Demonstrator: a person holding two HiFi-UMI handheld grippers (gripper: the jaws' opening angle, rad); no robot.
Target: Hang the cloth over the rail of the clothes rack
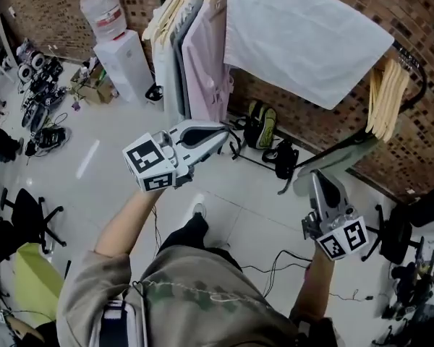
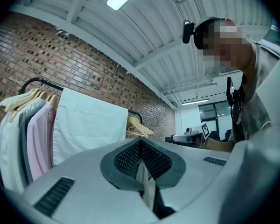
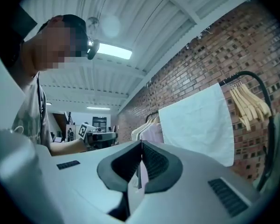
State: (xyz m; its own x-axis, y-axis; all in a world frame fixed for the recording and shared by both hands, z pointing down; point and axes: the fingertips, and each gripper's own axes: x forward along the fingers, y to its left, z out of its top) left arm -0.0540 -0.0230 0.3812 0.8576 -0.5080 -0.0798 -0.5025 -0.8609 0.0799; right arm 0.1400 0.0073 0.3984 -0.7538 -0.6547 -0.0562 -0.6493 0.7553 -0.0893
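Observation:
The white cloth [image 1: 304,35] hangs spread over the black rail [image 1: 409,56] of the clothes rack, against the brick wall. Both grippers are away from it, below and nearer to me, and hold nothing. My left gripper [image 1: 223,134] is shut and points toward the shirts on the rack. My right gripper [image 1: 362,147] is shut too, under the cloth's right end. In the left gripper view the shut jaws [image 2: 141,146] face the cloth [image 2: 88,125] from a distance. The right gripper view shows the same: shut jaws [image 3: 141,146] and the cloth [image 3: 198,125] beyond them.
Shirts on hangers [image 1: 195,56] fill the rail's left part, and bare wooden hangers [image 1: 387,96] hang at its right end. A water dispenser [image 1: 119,49] stands at the left. Bags [image 1: 264,129] lie under the rack. Office chairs [image 1: 29,212] and cables sit on the white floor.

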